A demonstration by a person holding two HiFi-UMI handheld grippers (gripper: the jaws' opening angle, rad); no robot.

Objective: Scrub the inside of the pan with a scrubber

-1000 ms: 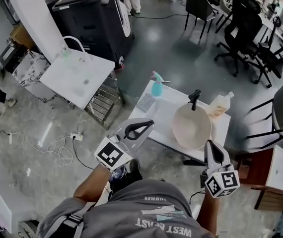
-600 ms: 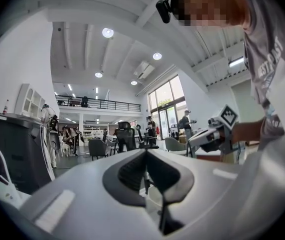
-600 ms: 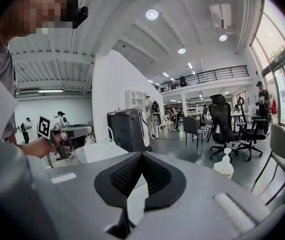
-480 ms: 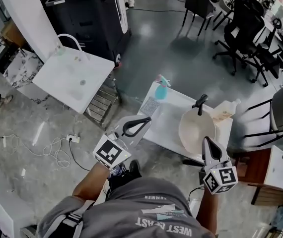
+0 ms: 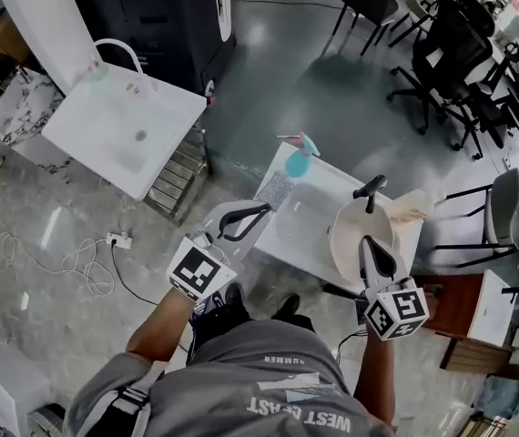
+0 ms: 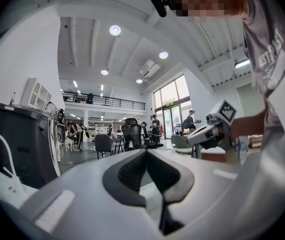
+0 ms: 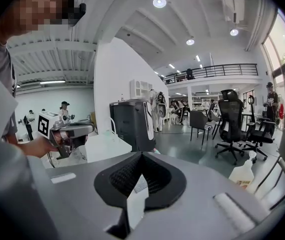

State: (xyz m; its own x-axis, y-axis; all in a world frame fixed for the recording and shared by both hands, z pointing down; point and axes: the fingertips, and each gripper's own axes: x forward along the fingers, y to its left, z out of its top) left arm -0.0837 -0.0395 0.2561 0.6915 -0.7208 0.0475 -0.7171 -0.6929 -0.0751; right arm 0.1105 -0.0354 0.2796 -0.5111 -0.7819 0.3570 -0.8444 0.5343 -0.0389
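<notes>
The pan (image 5: 358, 233) is shown on the table (image 5: 312, 218), handle turned away from the person. The scrubber (image 5: 275, 190) lies left of the pan, just beyond the left gripper (image 5: 261, 210), the nearer one. The right gripper (image 5: 367, 242) is held at the pan's near rim. Both pairs of jaws are closed on nothing.

Round ceiling lights (image 6: 114, 30) are shining down evenly, and daylight is coming in through a tall window (image 6: 175, 101) at the far end — the hall is reading bright throughout. In the head view the polished floor (image 5: 269, 57) is throwing back a pale sheen, the white table (image 5: 307, 215) is nearly blowing out, and shadows are falling soft. That view is looking slightly smeared. Both gripper views are bending straight lines toward the rim and darkening to black in the corners. The left gripper (image 6: 145, 151) and the right gripper (image 7: 141, 154) are sitting too near their lenses — their grey bodies are blurring, while the background is showing sharp.
</notes>
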